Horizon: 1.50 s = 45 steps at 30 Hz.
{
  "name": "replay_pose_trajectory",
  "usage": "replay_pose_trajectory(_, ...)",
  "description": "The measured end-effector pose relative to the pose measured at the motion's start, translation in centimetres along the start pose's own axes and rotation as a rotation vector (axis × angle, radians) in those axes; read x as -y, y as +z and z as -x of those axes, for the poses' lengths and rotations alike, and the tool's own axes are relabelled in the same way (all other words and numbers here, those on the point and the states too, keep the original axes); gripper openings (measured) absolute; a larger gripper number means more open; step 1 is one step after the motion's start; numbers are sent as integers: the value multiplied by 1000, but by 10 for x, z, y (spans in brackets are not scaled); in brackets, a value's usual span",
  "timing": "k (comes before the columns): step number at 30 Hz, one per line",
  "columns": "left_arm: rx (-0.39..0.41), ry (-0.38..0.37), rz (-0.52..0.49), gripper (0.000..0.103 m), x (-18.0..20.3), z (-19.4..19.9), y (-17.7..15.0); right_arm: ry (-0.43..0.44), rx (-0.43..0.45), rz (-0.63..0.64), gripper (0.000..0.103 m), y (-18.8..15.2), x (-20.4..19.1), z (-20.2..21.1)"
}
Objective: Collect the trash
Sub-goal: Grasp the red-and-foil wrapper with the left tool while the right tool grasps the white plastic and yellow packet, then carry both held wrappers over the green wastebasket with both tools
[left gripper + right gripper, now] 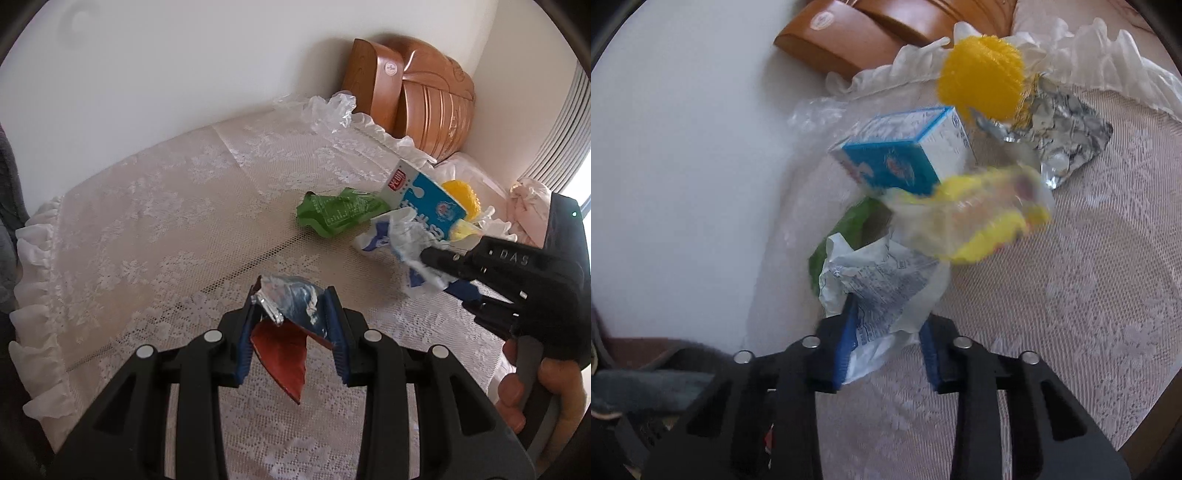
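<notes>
My left gripper point(291, 301) is shut on a crumpled silver foil wrapper with a red inside point(284, 354), held just above the lace cloth point(166, 206). At the right of that view, my right gripper point(430, 264) reaches into the trash pile, a hand point(550, 387) on its handle. In the right wrist view, the right gripper point(888, 315) is shut on a crumpled white wrapper with blue print point(882, 288). Beyond it lie a green pouch point(849, 229), a blue-and-white carton point(905, 155) and a blurred clear-and-yellow wrapper point(982, 218).
A yellow fuzzy ball point(982, 77) and a crumpled piece of silver foil point(1067, 144) lie at the far side of the pile. A clear plastic bag point(328, 110) sits by the wall near a wooden headboard point(413, 99). The cloth has a frilled edge point(33, 295) at the left.
</notes>
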<state>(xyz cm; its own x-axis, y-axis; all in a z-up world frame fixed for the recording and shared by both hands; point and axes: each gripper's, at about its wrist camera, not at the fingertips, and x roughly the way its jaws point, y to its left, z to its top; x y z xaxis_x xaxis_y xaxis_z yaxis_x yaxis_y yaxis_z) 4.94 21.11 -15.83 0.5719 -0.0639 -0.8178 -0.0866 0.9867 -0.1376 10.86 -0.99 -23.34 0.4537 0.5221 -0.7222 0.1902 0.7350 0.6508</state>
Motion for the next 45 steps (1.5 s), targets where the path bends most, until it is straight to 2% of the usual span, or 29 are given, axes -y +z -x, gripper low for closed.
replay_pose_trajectory(4,9,0,-1,34,4,11,-5,46,-45,45,19,-15,-4,6)
replay_pose_trajectory(9,24,10,-4,34,11,26,-12,89,-78,97,17,-30,-7,17)
replay_pose_trajectory(13,24,10,9,34,15,33,-19,163,-133,83,11,-38,1,20)
replay_pose_trajectory(15,21,12,14,34,17,35,-22,162,-153,93,11,-41,5,19)
replay_pose_trajectory(18,14,16,17,34,20,35,-28,109,-154,142,15,-44,8,20)
replay_pose_trajectory(19,11,14,19,34,20,35,-30,89,-150,155,19,-43,10,21)
replay_pose_trajectory(21,7,12,17,34,21,34,-31,40,-137,177,40,-45,16,28)
replay_pose_trajectory(22,5,11,17,34,22,33,-32,21,-129,182,56,-47,18,31)
replay_pose_trajectory(23,4,9,16,34,23,32,-32,1,-119,188,62,-48,22,35)
replay_pose_trajectory(28,-3,-5,9,34,26,29,-31,-87,-114,190,65,-43,47,51)
replay_pose_trajectory(31,-4,-15,1,34,28,26,-28,-106,-76,209,65,-38,53,66)
replay_pose_trajectory(34,-13,-28,-7,34,31,22,-26,-105,-45,279,71,-29,47,75)
replay_pose_trajectory(37,-15,-39,-22,34,35,19,-26,-98,-33,308,71,-24,44,74)
replay_pose_trajectory(41,-17,-52,-34,34,37,18,-23,-132,-37,294,71,-14,50,62)
replay_pose_trajectory(45,-20,-55,-40,34,36,17,-21,-195,-61,350,71,-17,55,56)
